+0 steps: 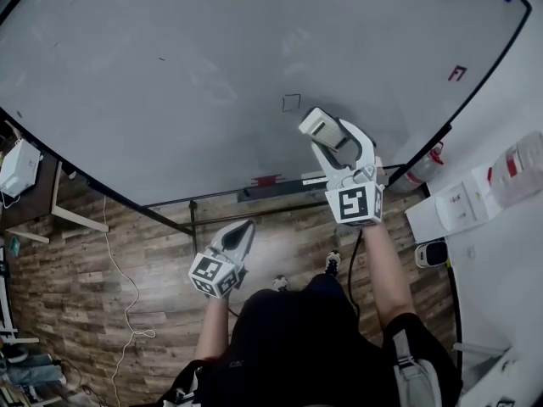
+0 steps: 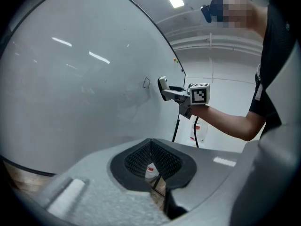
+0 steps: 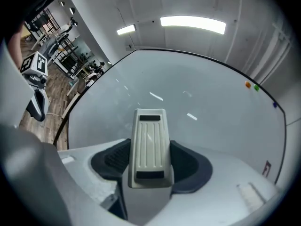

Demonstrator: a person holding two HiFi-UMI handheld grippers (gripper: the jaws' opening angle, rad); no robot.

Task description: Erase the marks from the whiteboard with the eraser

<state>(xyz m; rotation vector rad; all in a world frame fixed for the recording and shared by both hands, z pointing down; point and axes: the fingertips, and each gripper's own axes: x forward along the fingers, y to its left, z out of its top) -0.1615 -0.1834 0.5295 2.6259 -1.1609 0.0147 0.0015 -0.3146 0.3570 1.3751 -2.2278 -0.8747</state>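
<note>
In right gripper [image 3: 151, 161], pale ribbed eraser [image 3: 149, 145]

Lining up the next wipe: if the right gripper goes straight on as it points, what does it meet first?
The eraser clamped in the right gripper would meet the bare whiteboard first, probably just beside the small square mark. The gap to the board is unclear.

left gripper [image 1: 243, 228] low, right gripper [image 1: 319, 129] high

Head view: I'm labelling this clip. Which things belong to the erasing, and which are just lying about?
Job: whiteboard, eraser in right gripper, square mark, red mark.
Lying about: white box, floor cable, bottle.
</note>
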